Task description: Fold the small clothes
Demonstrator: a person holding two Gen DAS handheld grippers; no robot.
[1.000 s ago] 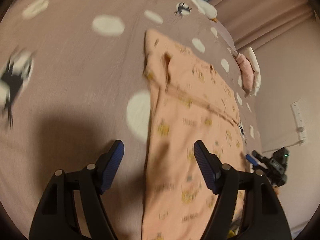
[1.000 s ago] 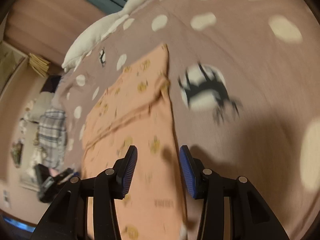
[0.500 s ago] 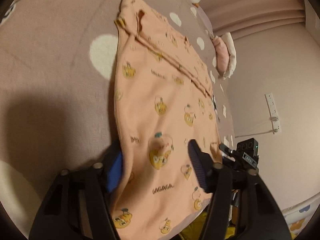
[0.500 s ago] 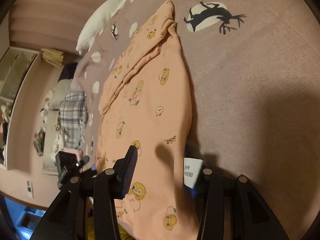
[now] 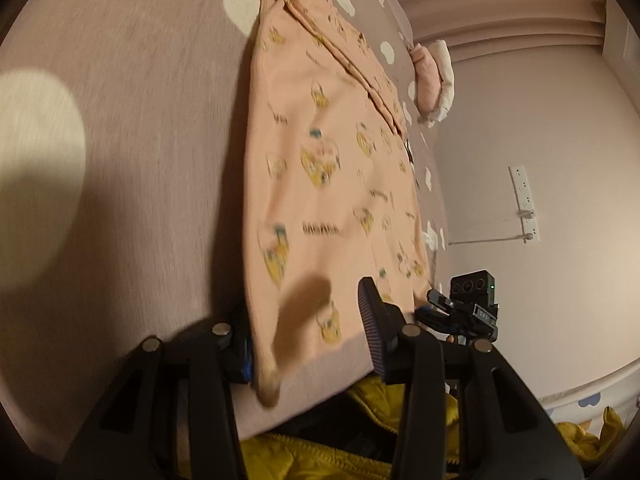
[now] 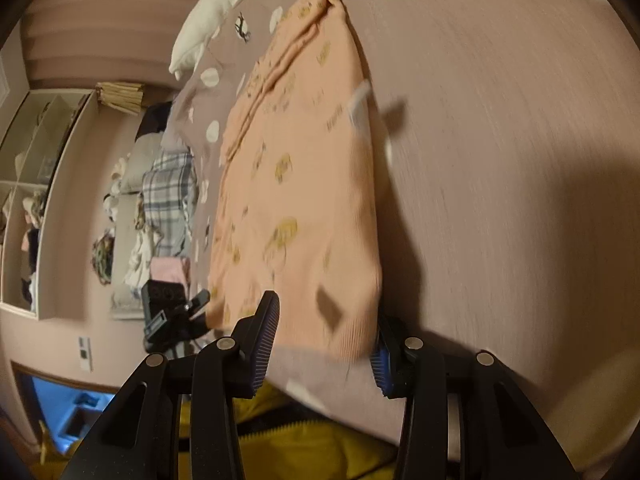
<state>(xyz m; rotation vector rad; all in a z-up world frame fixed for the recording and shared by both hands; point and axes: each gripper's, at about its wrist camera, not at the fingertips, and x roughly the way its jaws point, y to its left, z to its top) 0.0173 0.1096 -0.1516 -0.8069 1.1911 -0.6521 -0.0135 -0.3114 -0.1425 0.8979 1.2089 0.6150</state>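
A peach garment (image 5: 320, 152) with yellow cartoon prints lies flat on the mauve dotted bedspread (image 5: 132, 160), its hem near the bed's front edge. My left gripper (image 5: 304, 308) straddles the hem's left corner. Its jaws are closing, and the cloth hides the left finger while the right finger (image 5: 370, 320) stands clear of the fabric. In the right wrist view the same garment (image 6: 304, 184) has its right hem corner between the fingers of my right gripper (image 6: 326, 312), which is open. Each view also shows the other gripper as a black device at the far hem corner.
A yellow quilted jacket (image 5: 320, 452) shows below the bed's front edge. A white goose plush (image 6: 208, 20) lies at the head of the bed and a pink cushion (image 5: 432, 76) at its side. A plaid cloth pile (image 6: 168, 188) and shelves (image 6: 32, 200) stand beyond the bed.
Both grippers have drawn back along the garment and sunk to its near hem, so each now has a hem corner between its fingers. The left jaws have narrowed; the right jaws kept their gap.
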